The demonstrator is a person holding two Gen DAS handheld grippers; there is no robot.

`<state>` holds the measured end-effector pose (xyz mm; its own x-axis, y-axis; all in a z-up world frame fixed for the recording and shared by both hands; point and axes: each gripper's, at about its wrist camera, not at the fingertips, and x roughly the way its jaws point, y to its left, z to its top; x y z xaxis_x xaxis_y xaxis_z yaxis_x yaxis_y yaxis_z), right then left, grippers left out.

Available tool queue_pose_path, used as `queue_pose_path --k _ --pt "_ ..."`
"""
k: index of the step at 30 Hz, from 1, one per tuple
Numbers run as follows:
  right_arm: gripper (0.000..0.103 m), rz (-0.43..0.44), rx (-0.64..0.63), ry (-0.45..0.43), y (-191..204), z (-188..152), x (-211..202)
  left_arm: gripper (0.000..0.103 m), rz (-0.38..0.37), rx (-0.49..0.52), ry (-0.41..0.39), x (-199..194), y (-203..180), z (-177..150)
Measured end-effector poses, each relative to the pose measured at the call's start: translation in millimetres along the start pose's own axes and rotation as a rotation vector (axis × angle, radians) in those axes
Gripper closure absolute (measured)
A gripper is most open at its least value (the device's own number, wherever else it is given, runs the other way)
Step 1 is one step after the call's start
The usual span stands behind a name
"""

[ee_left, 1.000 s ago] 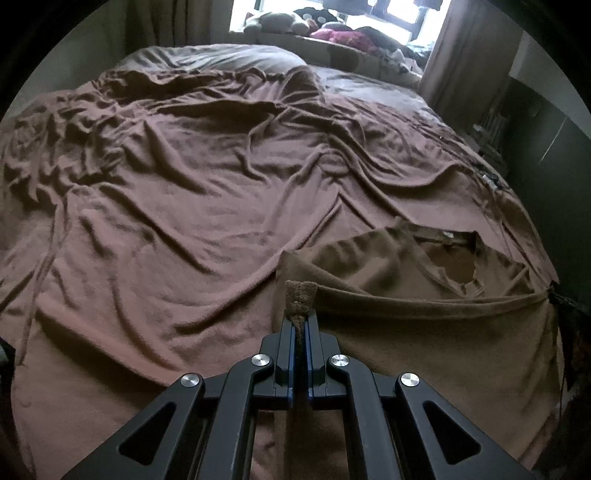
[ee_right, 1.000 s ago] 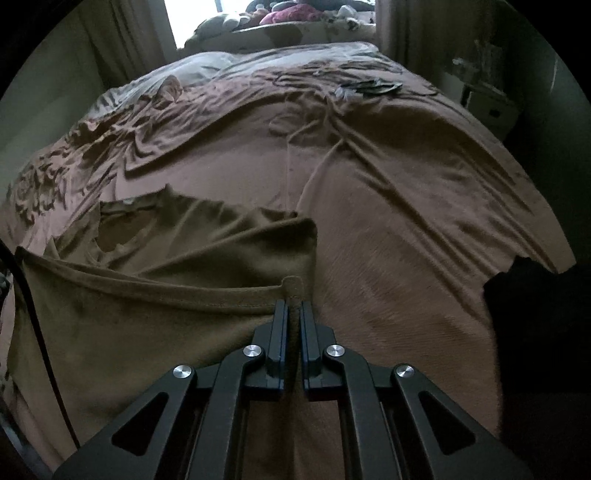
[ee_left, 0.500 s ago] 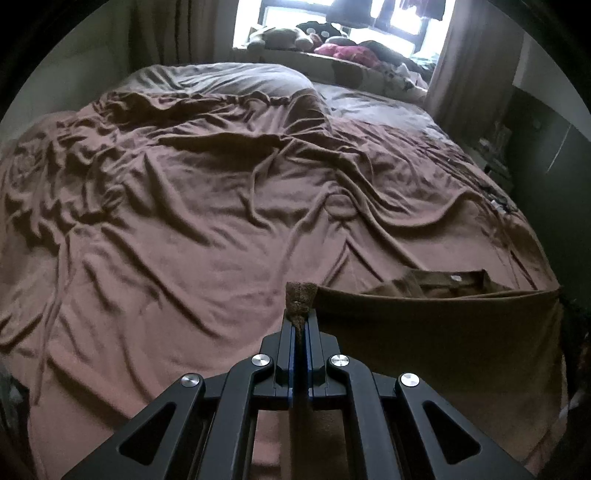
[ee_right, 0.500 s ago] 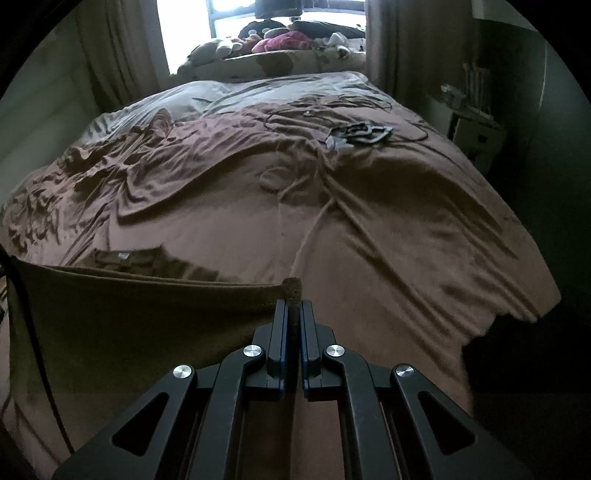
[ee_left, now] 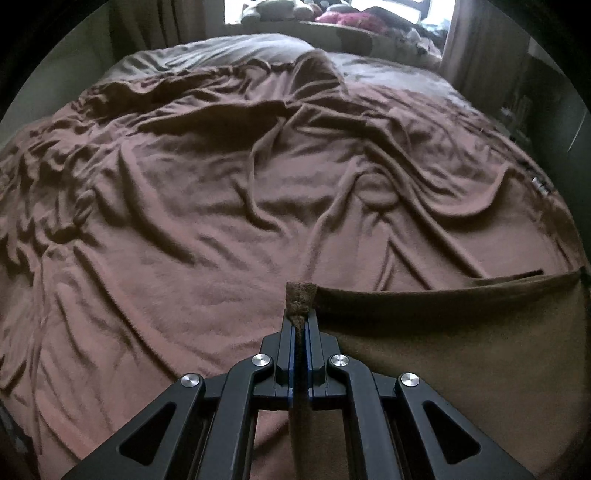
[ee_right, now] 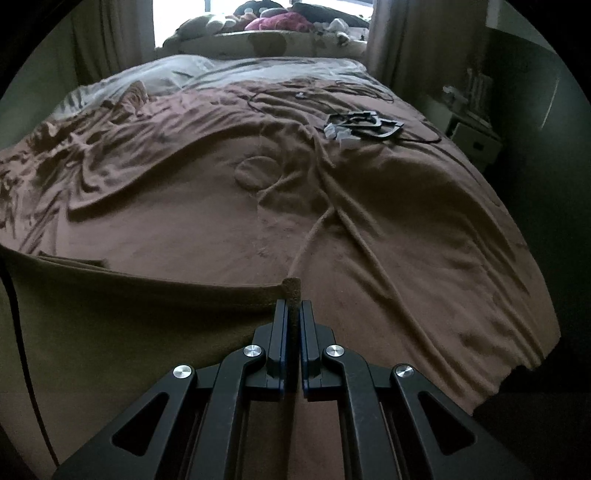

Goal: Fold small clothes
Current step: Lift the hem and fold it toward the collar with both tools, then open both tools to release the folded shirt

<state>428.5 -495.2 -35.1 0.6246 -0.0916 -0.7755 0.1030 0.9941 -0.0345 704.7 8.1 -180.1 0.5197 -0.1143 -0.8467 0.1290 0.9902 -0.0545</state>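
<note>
A brown T-shirt (ee_left: 461, 350) lies on the bed, its lifted hem stretched taut between my two grippers. My left gripper (ee_left: 301, 317) is shut on the shirt's left hem corner, which sticks up past the fingertips. My right gripper (ee_right: 291, 306) is shut on the right hem corner of the same shirt (ee_right: 129, 332). The raised hem covers nearly all of the shirt; only a thin sliver of its far part shows beyond the hem. The collar is hidden.
A wrinkled brown blanket (ee_left: 221, 206) covers the bed. A dark gadget with cables (ee_right: 364, 125) lies on the far right of the bed. Pillows and stuffed toys (ee_right: 273, 22) sit by the window. A dark cabinet stands at the right (ee_right: 476, 129).
Both grippers have carried the hem forward over the shirt toward the collar. The collar and upper part, visible one second ago, are now hidden behind the raised hem.
</note>
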Motion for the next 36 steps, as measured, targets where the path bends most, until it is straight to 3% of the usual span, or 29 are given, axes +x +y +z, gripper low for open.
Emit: queue_pose_path --k 12,18,25,27,29,31,36 --pt "0.102 -0.074 -0.034 0.031 12 22 41 0.099 0.039 0.048 -0.001 21 -4 9" --pt "0.102 -0.081 -0.073 0.063 18 25 61 0.099 0.083 0.061 0.067 41 -5 9" --pt "0.099 -0.054 -0.100 0.129 17 19 85 0.092 0.048 -0.005 0.110 53 3 6" --pt "0.094 -0.040 -0.105 0.154 16 22 80 0.083 0.075 -0.005 0.126 45 3 4" --pt "0.068 -0.008 -0.082 0.170 12 23 71 0.075 0.084 -0.007 0.134 36 5 -1" --pt "0.047 0.042 -0.093 0.170 11 18 58 0.057 0.067 -0.030 0.145 25 10 -7" --pt "0.046 0.085 -0.120 0.179 11 7 23 0.054 0.039 -0.096 0.142 -12 23 -26"
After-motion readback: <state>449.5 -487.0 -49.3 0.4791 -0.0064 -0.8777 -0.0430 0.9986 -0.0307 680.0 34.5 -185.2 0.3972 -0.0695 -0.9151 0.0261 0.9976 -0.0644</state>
